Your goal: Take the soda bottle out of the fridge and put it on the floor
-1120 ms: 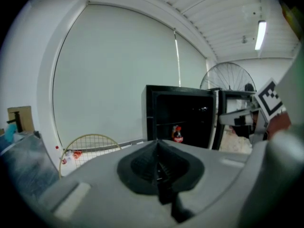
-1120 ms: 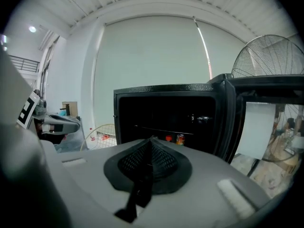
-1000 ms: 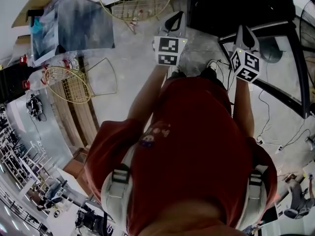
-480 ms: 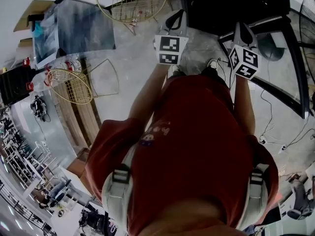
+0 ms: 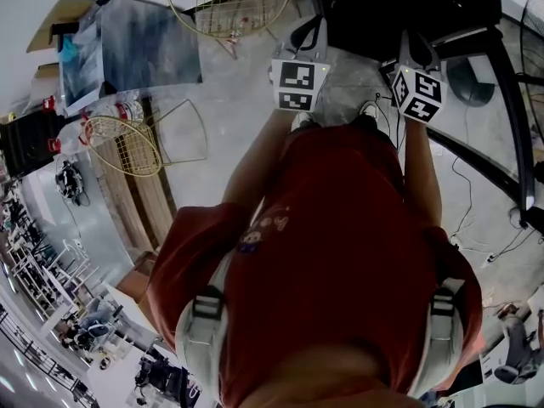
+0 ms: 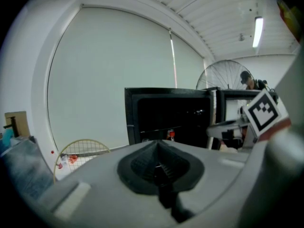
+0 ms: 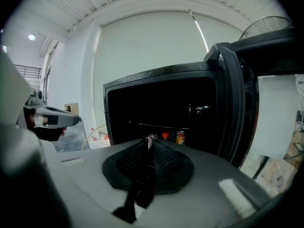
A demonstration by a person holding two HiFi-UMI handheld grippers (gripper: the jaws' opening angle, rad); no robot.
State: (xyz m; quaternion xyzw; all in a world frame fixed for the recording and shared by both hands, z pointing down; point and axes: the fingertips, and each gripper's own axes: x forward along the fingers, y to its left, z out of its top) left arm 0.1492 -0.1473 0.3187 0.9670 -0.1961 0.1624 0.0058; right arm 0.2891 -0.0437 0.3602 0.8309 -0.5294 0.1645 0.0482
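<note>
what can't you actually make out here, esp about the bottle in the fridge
Soda bottle: left gripper view shows only a red cap; the left gripper, shut and empty, covers the rest.
Can: right gripper view, too small and dark to read.
Fridge inside: head view, black and cut by the top edge.
Floor nearest the camera: head view, hidden by the red shirt.

Left tool (image 6: 157,146) jaws pressed together with nothing between, black fridge (image 6: 166,109) open ahead, red-capped bottle (image 6: 171,135) inside, wire basket (image 6: 83,151) lower left, fan (image 6: 227,75) behind.
</note>
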